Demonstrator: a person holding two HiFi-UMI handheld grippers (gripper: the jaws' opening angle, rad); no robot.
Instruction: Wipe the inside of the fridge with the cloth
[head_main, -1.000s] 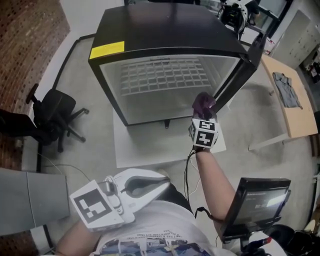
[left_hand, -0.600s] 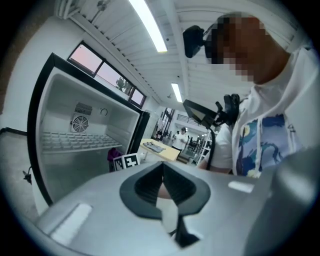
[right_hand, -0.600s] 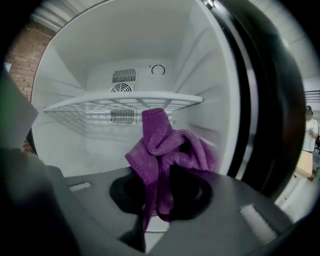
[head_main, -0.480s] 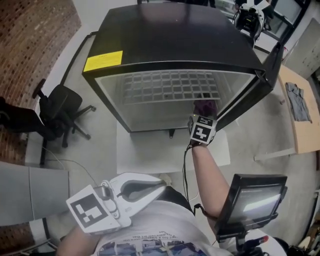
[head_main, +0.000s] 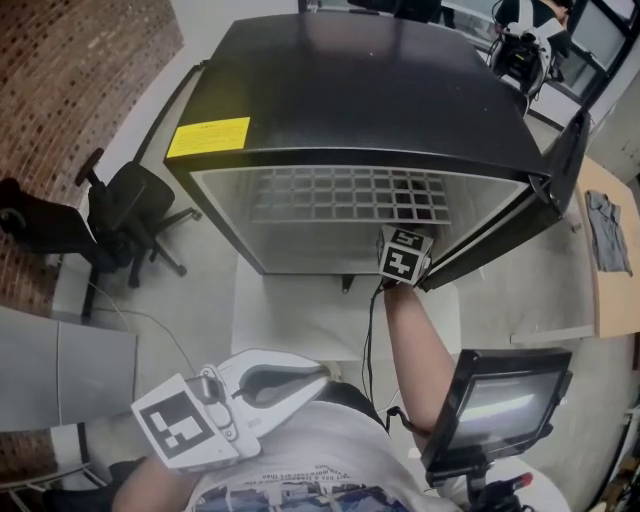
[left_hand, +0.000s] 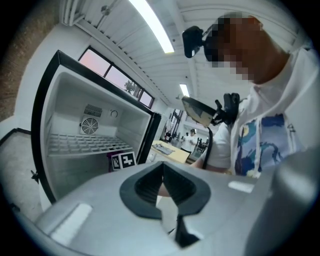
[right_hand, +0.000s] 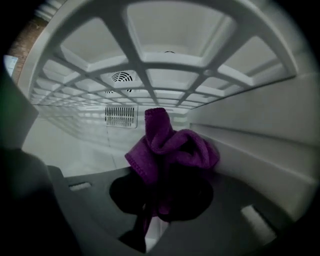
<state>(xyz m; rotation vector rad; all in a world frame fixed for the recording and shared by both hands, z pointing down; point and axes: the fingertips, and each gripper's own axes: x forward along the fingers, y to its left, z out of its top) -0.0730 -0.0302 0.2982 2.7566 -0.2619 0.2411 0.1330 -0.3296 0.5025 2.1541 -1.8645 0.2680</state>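
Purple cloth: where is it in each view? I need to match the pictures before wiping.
Head view: not visible; hidden inside the fridge beyond the marker cube.
Left gripper view: purple sliver left of the marker cube, under the shelf.
Right gripper view: centre, cloth clamped in the right hand-held gripper.
Shared landmark: the white grid shelf.

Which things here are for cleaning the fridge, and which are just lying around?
For the job: fridge, purple cloth, right gripper holding it inside the fridge.
Just lying about: office chair, screen, grey garment on the table; left gripper held back, empty.
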